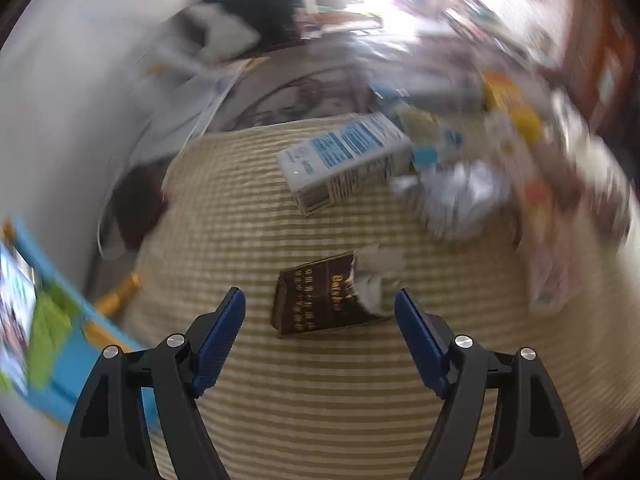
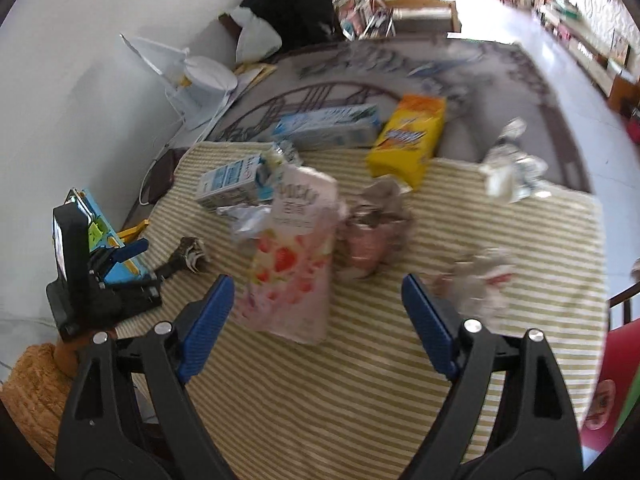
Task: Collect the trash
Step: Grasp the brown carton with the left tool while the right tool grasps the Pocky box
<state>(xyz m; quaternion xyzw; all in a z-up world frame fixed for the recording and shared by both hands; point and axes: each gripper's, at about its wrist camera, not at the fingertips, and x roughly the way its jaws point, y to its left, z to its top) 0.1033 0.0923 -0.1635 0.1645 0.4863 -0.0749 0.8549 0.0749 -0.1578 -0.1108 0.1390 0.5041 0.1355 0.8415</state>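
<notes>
Trash lies scattered on a green-striped mat [image 1: 320, 380] [image 2: 360, 380]. My left gripper [image 1: 320, 300] stands open just above a torn brown wrapper [image 1: 316, 300], which lies between and beyond its blue pads without touching them. Further off lies a blue-and-white carton [image 1: 344, 160] beside crumpled silver foil [image 1: 460, 196]. My right gripper [image 2: 318, 286] is open over a pink strawberry snack box [image 2: 292, 256]. Beyond it are a crushed pink can [image 2: 372, 240], a crumpled wrapper [image 2: 480, 280], a yellow box [image 2: 412, 140], a long blue carton [image 2: 328, 126], a small blue carton [image 2: 236, 178] and foil [image 2: 512, 168].
In the right wrist view the left gripper's body [image 2: 92, 276] shows at the mat's left edge near the brown wrapper [image 2: 192, 258]. A blue toy [image 1: 52, 320] lies left of the mat. A white fan [image 2: 196, 76] and a black-and-white plush [image 2: 288, 16] stand by the wall. A patterned rug [image 2: 400, 72] lies beyond.
</notes>
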